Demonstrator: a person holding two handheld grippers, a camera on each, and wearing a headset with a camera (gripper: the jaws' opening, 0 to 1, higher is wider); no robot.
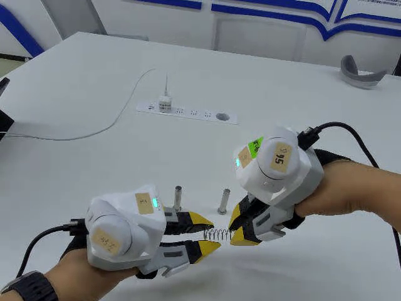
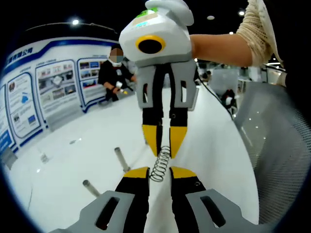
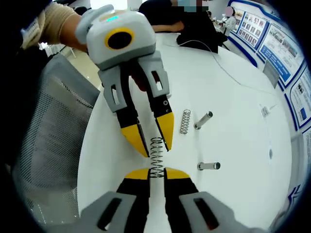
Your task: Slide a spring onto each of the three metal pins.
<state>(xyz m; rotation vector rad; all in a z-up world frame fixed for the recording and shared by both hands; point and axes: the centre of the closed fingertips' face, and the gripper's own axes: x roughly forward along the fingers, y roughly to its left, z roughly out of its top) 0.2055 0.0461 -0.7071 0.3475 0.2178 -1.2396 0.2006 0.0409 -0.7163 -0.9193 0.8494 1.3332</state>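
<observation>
A small steel spring (image 1: 217, 234) hangs level in the air between my two grippers. My right gripper (image 1: 235, 229) is shut on its right end, its yellow tips pinched together (image 3: 155, 172). My left gripper (image 1: 212, 236) has its jaws spread on either side of the spring's other end (image 2: 156, 174), with a gap showing. Two short metal pins (image 1: 178, 197) (image 1: 223, 200) stand upright on the white table just behind the grippers. A second spring (image 3: 185, 121) lies loose on the table beside one pin (image 3: 203, 120).
A white power strip (image 1: 188, 111) with a plug and cable lies further back on the table (image 1: 94, 94). A grey curved object (image 1: 362, 72) rests at the far right. A grey mesh chair (image 2: 277, 145) stands by the table's edge, and a person stands in the background.
</observation>
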